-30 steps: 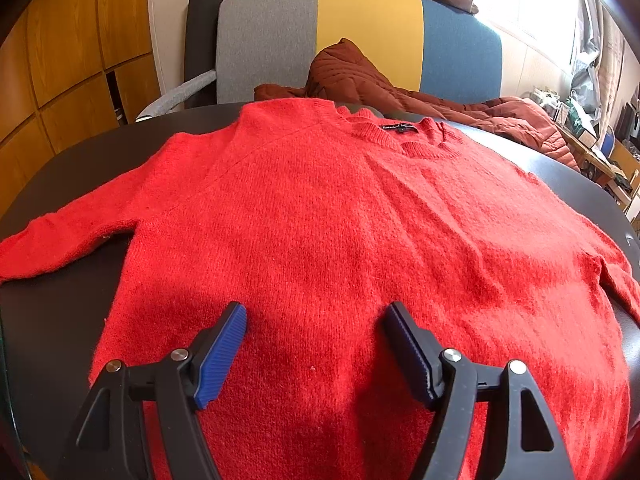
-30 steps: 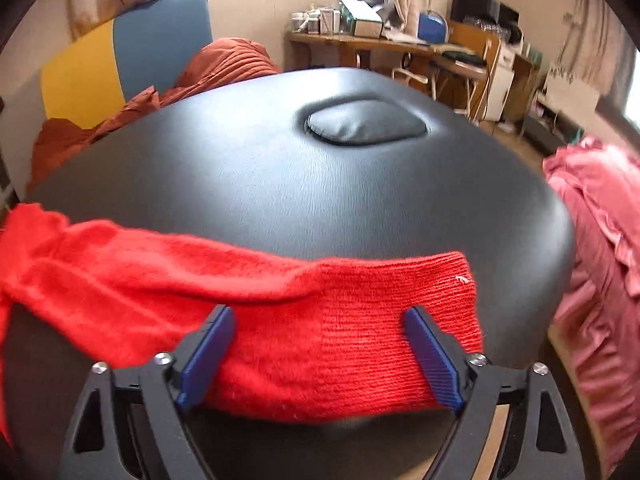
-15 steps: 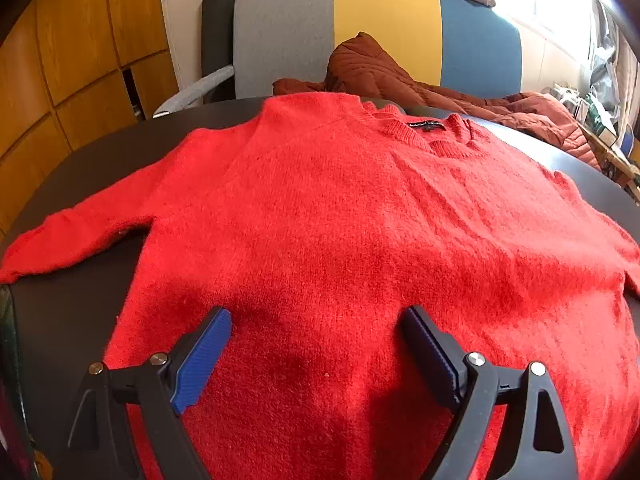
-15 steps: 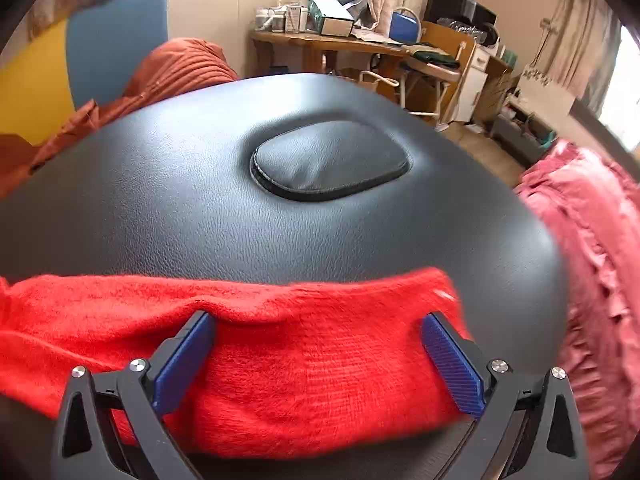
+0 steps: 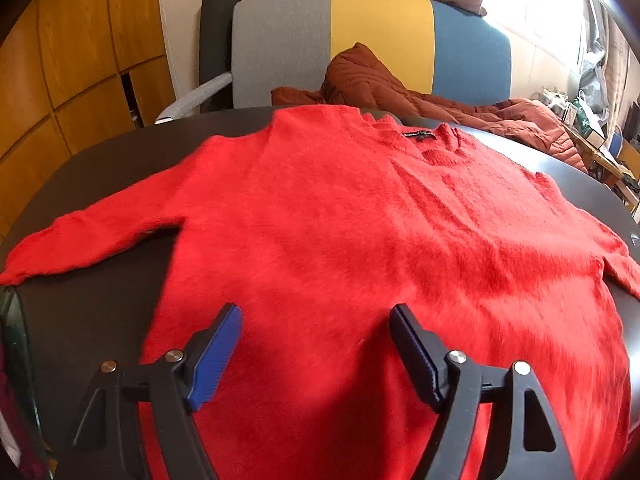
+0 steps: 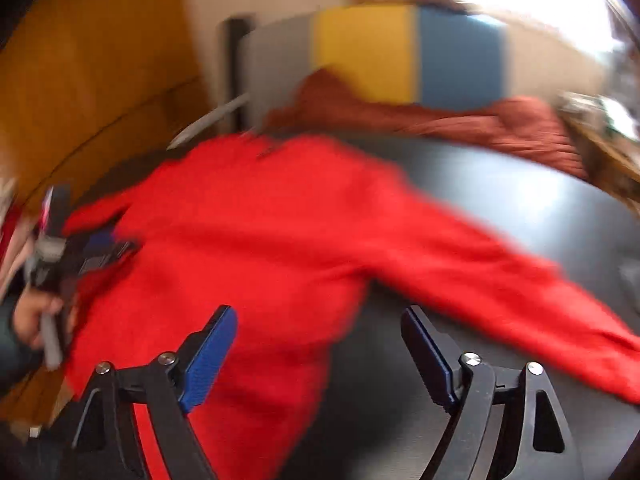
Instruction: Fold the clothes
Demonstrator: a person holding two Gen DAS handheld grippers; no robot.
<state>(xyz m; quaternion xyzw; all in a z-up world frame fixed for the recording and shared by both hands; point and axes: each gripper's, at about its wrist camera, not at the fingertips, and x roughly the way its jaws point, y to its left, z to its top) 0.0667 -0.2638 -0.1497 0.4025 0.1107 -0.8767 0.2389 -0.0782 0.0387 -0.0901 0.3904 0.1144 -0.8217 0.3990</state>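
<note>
A red knit sweater [image 5: 360,220] lies flat, front up, on a black padded table [image 5: 88,312], collar at the far side and both sleeves spread out. My left gripper [image 5: 316,320] is open and empty, hovering over the sweater's lower hem area. My right gripper [image 6: 320,320] is open and empty, above the sweater's right side where the sleeve [image 6: 500,280] meets the body [image 6: 260,240]. The right wrist view is motion-blurred. The left gripper and the hand holding it show at the left edge of that view [image 6: 60,256].
A grey, yellow and blue chair [image 5: 380,44] stands behind the table with a rust-brown quilted jacket [image 5: 400,88] draped over it. Wooden wall panels [image 5: 60,80] are at the left. A cluttered desk [image 5: 600,140] is at the far right.
My right gripper has swung left, away from the sleeve cuff it hovered over, and now faces the sweater's body. My left gripper has drawn back slightly and stays open.
</note>
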